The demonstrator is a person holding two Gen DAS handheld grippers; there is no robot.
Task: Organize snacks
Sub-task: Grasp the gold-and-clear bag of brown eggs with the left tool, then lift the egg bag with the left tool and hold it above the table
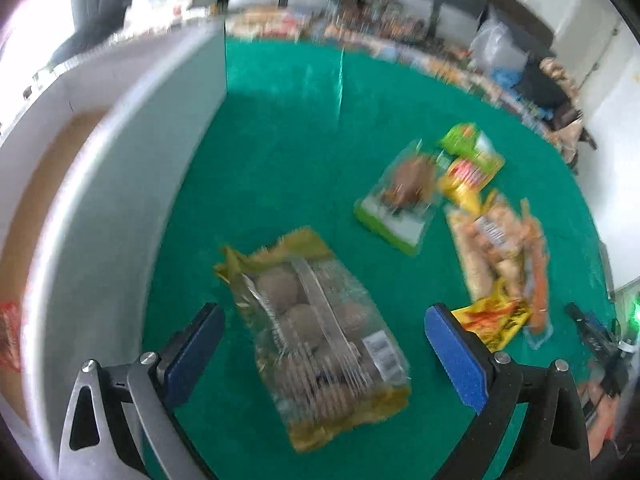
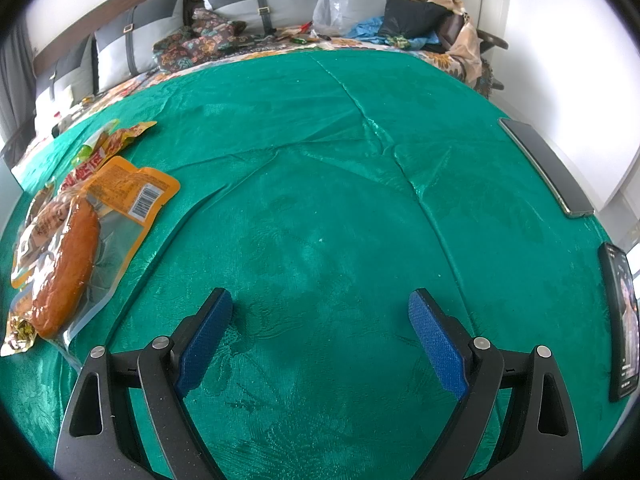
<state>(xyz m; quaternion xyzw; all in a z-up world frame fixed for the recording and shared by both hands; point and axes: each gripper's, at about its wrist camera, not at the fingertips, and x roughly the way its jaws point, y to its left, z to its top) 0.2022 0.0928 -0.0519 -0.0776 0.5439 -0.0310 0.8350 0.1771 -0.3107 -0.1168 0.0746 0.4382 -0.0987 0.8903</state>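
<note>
Snack bag lies at lower centre on the green cloth, beside the white box.
Approach step: left gripper wide, straddling it; next, lower and close. Right gripper wide, empty.

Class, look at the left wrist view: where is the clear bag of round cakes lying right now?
The cake bag lies on the green cloth between the open left gripper fingers, beside the white box wall.
</note>
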